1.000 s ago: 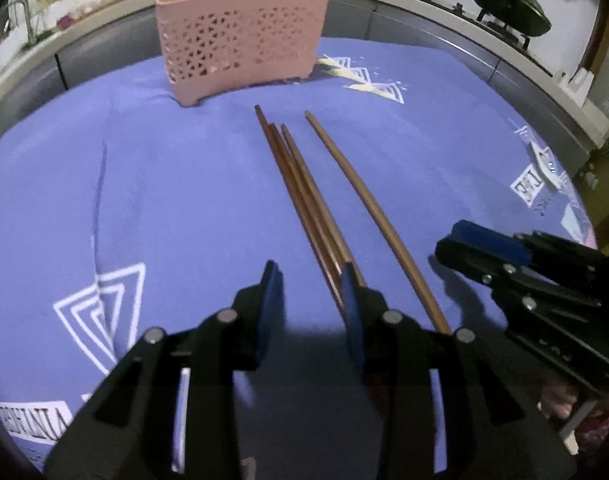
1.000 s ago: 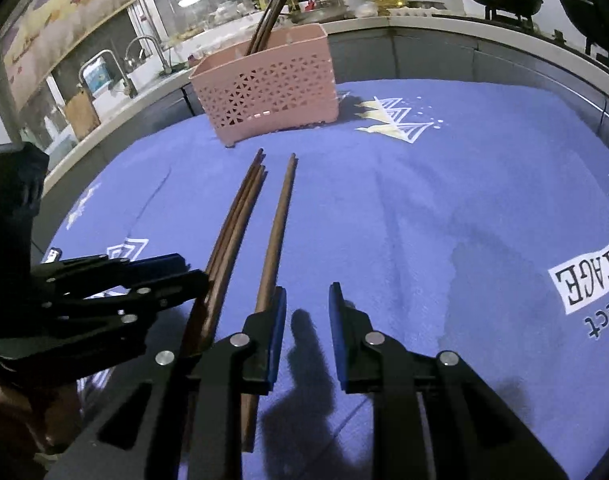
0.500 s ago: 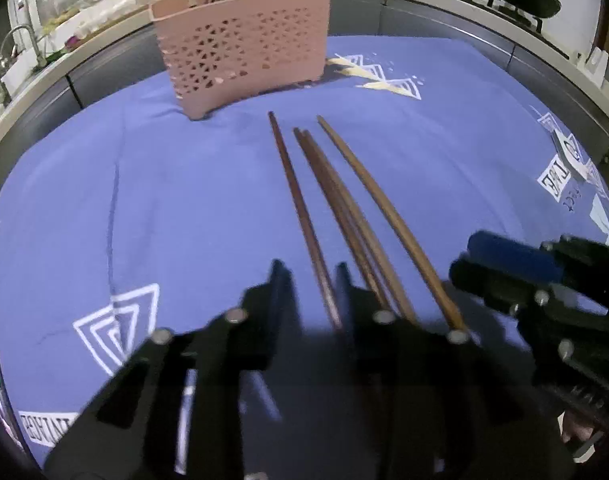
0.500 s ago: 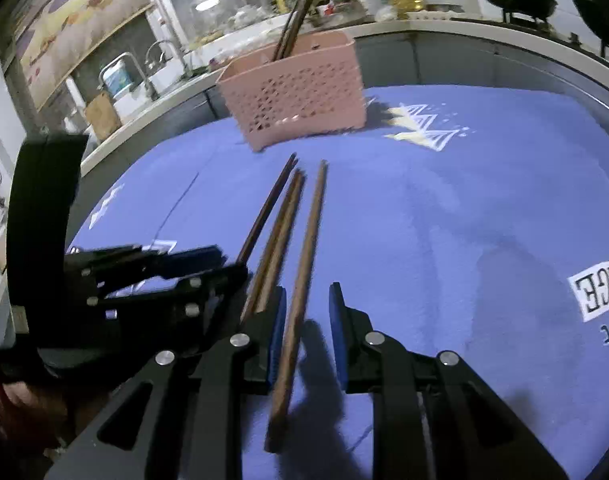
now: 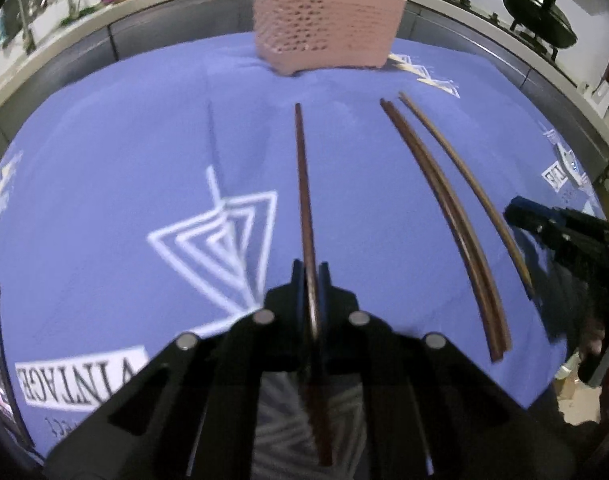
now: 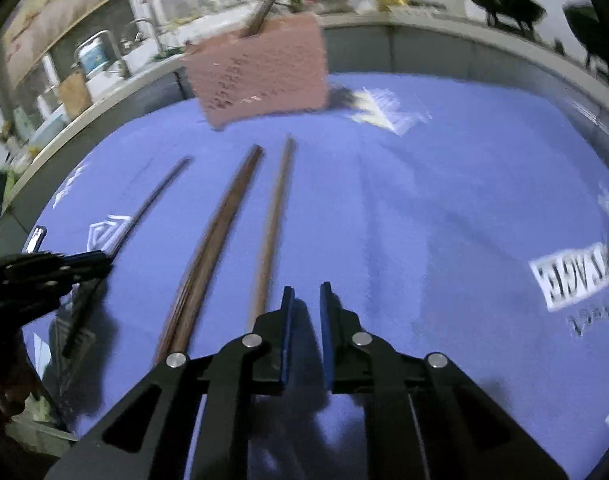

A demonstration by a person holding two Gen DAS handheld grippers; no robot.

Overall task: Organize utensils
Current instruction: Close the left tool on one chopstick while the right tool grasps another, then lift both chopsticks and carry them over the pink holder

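Observation:
My left gripper (image 5: 311,276) is shut on one dark wooden chopstick (image 5: 304,184), which points forward toward the pink perforated basket (image 5: 328,36); the held chopstick also shows in the right wrist view (image 6: 144,216). Three more chopsticks lie on the blue cloth: a touching pair (image 5: 444,220) and a lighter single one (image 5: 464,188). In the right wrist view the pair (image 6: 216,240) and the single one (image 6: 274,220) lie left of my right gripper (image 6: 304,296), which is open a little and empty. The basket (image 6: 260,68) holds several chopsticks upright.
A blue printed tablecloth (image 5: 144,140) covers the round table. Woks (image 5: 540,20) stand on a stove behind the table at the right. A sink, tap and clutter (image 6: 100,60) line the counter at the back left. My left gripper shows at the right wrist view's left edge (image 6: 100,260).
My left gripper has shut on one chopstick and drawn it leftward, away from the other three. My right gripper has shifted right, off the lighter chopstick, and stayed slightly open.

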